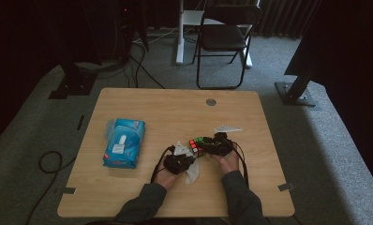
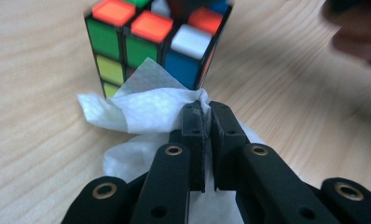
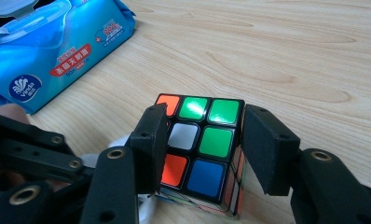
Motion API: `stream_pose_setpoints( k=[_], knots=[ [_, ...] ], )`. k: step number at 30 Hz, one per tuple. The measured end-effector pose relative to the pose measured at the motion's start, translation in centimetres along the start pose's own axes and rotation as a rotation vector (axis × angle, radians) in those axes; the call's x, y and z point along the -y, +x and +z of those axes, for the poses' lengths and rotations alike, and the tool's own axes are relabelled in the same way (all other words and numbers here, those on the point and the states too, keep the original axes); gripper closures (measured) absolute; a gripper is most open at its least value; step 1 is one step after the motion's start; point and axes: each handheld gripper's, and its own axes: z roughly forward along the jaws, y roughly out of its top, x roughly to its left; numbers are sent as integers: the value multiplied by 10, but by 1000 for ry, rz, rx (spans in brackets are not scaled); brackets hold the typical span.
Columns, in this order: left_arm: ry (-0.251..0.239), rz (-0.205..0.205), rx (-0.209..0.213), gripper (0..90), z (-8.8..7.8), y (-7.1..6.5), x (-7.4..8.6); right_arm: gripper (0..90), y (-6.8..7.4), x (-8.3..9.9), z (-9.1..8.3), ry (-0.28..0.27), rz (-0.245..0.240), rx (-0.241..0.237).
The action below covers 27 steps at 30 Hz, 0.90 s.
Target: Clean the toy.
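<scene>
Pinching a white wipe [image 2: 151, 105] between jaws pressed almost flat together, the left gripper [image 2: 203, 116] holds the crumpled sheet right against the lower side of a puzzle cube [image 2: 127, 44]. In the left gripper view the wipe's folded corner lies over the cube's green and blue stickers and touches them, while the rest of the sheet trails back under the jaws onto the table [image 2: 291, 93].

The right gripper [image 3: 204, 149] clamps the cube [image 3: 204, 140] from two opposite sides, one black jaw on each side, with the cube resting on the wood. Its top face shows orange, green, white and blue squares.

From the high view the cube [image 1: 197, 144] sits near the middle of the table [image 1: 175, 103], between the left gripper [image 1: 179, 161] and the right gripper [image 1: 218, 144], both close beside it. A blue pack of wipes [image 1: 123, 143] lies well to the left of the cube, its lid flipped open. Farther from the cube, beyond the table's far edge, stands a black folding chair [image 1: 224, 37] on the grey carpet.
</scene>
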Motion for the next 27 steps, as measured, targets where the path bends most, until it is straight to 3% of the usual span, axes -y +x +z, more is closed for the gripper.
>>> stream_pose_setpoints(
  k=[6, 13, 21, 27],
  knots=[
    [15, 7, -17, 855, -1, 3, -1, 495, 1, 1, 1, 12, -6, 6],
    [29, -41, -64, 855, -2, 18, -6, 496, 0, 1, 1, 12, -1, 4],
    [-7, -112, -81, 854, -6, 31, -11, 502, 7, -1, 5, 13, 14, 17],
    [-33, -133, -104, 852, -14, 39, -15, 499, 14, -1, 11, 7, 34, 24]
  ],
)
